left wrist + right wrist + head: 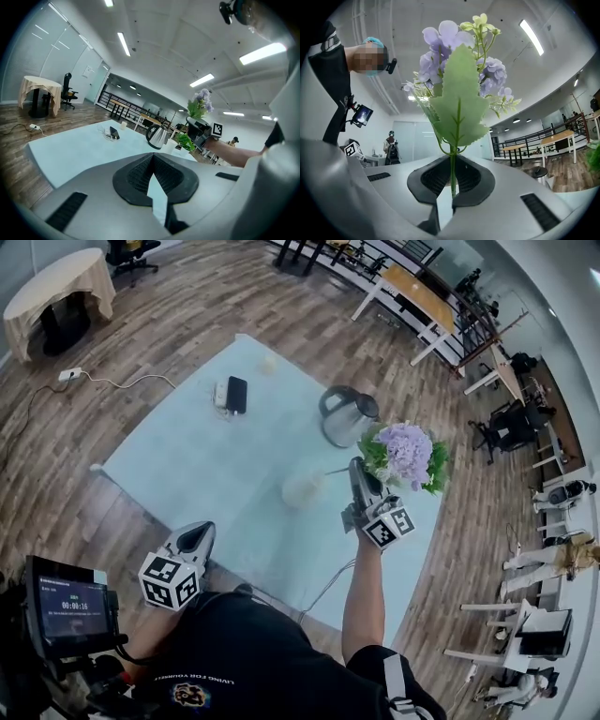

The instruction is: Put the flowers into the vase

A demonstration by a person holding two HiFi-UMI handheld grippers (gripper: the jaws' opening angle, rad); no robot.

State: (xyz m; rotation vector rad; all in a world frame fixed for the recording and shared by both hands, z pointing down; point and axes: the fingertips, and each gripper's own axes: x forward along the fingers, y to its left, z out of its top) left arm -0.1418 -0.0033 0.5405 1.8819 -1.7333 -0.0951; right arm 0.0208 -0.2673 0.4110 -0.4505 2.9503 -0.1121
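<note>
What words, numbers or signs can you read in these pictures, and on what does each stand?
"00:00:16": on the small screen at the lower left of the head view; the line above it is too small to read.
Print on the black shirt: upside down and too blurred to read.
Marker cubes: black-and-white squares only, no letters.
Both gripper views: nothing readable.

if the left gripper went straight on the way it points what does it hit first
Probably the bare pale blue table top: the left gripper tilts slightly down over it. The kettle stands further along roughly the same line, though depth is unclear.
</note>
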